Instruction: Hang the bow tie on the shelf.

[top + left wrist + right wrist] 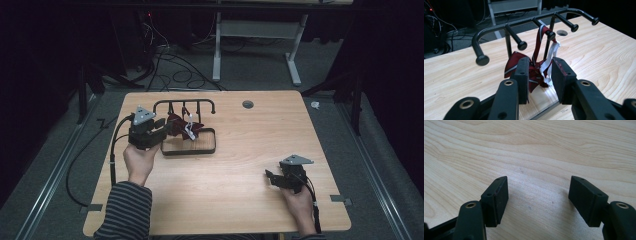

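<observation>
Hanging by its strap from one peg of the black rack point(534, 21), the dark red striped bow tie point(534, 67) droops down to the rack's tray, with a white band point(550, 60) trailing beside it. So, as far as the pictures show, the hanging itself looks done: the strap is looped over the peg and the tie seems to carry its own weight there.

The left claw point(539, 76) sits right at the tie, its jaws spread a little with the cloth and white band showing in the gap between them; whether a pad touches the fabric I cannot tell, but it is not pinching it. In the high view the left claw point(162, 129) is at the rack's near left corner. What seems left is only to draw it clear without snagging the strap.

The right claw point(537, 200) hovers low over bare table point(549, 150), jaws wide apart and holding nothing, well apart from the rack at the table's near right point(272, 178).
</observation>
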{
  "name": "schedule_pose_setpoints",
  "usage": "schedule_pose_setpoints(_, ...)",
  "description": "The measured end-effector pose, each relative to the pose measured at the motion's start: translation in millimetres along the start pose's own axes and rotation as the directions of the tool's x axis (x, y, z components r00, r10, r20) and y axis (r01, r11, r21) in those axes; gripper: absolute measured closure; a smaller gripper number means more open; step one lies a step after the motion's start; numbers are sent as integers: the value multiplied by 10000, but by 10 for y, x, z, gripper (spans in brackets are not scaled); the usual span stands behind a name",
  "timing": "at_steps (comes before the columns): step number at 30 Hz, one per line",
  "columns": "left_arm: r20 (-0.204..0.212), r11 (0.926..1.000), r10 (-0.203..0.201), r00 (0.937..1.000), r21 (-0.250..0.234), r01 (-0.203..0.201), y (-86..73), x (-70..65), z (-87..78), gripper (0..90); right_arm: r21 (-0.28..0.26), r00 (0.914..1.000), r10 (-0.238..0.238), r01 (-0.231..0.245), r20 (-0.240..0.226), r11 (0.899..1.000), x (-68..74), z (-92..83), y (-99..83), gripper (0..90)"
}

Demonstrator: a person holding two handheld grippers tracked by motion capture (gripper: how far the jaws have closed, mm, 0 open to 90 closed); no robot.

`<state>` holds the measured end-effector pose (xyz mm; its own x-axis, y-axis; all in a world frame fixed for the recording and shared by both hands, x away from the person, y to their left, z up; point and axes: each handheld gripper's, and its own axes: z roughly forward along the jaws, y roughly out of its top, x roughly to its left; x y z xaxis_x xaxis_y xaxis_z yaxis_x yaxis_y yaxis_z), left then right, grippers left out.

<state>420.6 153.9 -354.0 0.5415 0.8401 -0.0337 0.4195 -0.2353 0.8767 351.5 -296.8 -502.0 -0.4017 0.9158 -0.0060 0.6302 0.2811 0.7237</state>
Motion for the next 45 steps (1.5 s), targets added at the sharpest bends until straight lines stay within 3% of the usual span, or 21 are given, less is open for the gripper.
schedule_pose_setpoints(45,-91,9981,-608,9981,100,609,-377,121,-268,664,-13,10000,-27,27,25,10000,3,2,0,337)
